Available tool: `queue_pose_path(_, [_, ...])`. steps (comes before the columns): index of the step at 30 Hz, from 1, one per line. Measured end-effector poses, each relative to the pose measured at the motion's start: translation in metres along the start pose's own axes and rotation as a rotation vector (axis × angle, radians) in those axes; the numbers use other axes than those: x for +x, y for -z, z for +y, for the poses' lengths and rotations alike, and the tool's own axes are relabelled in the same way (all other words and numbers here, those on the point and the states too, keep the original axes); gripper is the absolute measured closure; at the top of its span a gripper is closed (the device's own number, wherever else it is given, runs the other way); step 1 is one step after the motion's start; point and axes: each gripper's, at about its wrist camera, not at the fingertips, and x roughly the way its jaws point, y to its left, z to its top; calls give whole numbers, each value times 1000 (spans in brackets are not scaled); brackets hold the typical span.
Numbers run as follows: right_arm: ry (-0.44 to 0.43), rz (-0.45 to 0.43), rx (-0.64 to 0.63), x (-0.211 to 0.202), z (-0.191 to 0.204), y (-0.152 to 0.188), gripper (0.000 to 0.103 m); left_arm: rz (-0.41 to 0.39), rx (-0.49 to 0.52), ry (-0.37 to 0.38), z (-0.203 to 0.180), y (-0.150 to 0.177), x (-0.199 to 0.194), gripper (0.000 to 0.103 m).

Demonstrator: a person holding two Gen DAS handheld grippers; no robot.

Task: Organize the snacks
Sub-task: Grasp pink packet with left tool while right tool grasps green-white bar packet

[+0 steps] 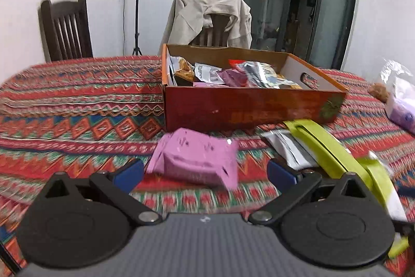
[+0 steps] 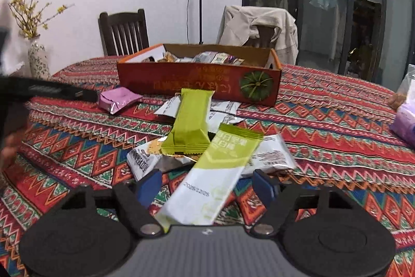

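Both sets of fingers gape open: left gripper (image 1: 205,170) around the pink foil snack packet (image 1: 197,160), right gripper (image 2: 207,184) around the lime-green wrapper (image 2: 215,173) on the desk; slick foil could squirt out

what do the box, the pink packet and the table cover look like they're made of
Box: cardboard, printed orange outside, plain brown inside, with a cut handle hole. Pink packet: plastic film, likely foil-lined; its crimped end shines silver. Table cover: fabric with a zigzag pattern, probably woven.

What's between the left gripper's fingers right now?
A pink snack packet lies on the tablecloth between the open left gripper fingers, untouched, in the left wrist view.
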Motion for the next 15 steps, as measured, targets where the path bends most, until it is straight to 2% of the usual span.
queue_pose_path(2, [3,20,-12,8,2,-2,38,22,-1,16,4,-5,18,0])
queue_pose_path(3, [6,26,-17,12,3,-2,39,29,4,20,5,-6,27,0])
queue_pose_path(5, [18,35,-29,16,3,-4,48,52,9,4,8,-5,43,0])
queue_pose_path(7, [31,46,-37,17,1,-4,52,89,0,1,12,-4,54,0])
queue_pose_path(8, [39,51,-37,18,-1,-4,55,82,-2,4,12,-3,53,0])
queue_pose_path(9, [49,54,-37,17,-3,-3,55,86,-6,10,13,-3,52,4])
queue_pose_path(10, [57,59,-30,18,-7,-3,57,83,-1,18,14,-3,50,16])
queue_pose_path(11, [61,64,-23,19,-10,-2,62,79,7,20,14,-2,48,22])
queue_pose_path(12, [61,69,-13,19,-13,-2,63,81,11,16,12,-2,45,34])
queue_pose_path(15, [45,75,-1,20,-16,-2,64,95,8,22,8,3,31,38])
